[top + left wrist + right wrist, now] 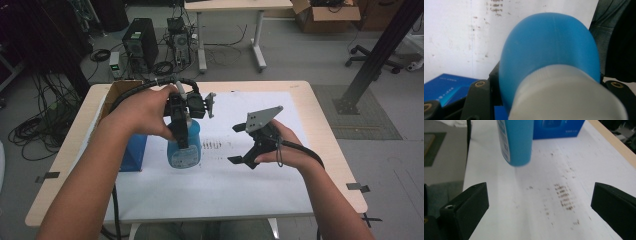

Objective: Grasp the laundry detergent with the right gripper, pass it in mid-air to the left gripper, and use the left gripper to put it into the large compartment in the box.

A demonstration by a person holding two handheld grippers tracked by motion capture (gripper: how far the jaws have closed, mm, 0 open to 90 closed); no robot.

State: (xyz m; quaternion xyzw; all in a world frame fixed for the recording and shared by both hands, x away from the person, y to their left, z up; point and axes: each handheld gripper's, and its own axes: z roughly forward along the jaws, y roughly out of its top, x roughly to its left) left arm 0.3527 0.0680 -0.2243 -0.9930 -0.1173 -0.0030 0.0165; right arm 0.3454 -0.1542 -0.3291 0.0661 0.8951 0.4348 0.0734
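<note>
A blue plastic bottle (185, 148) with a white cap (569, 95) stands upright over the white sheet (225, 185) at the table's middle. My left gripper (181, 131) comes down from above and is shut on the bottle (549, 50) around its neck. I cannot tell whether its base touches the sheet. My right gripper (236, 144) is held to the bottle's right, apart from it, jaws wide open with nothing between them. In the right gripper view the bottle (516, 142) is ahead of the open right gripper (539, 205).
A dark blue box (132, 152) lies just left of the bottle, with an open cardboard box (117, 92) behind it. The sheet carries brown speckled stains (564, 195). The table's wooden edge (320, 135) runs at the right.
</note>
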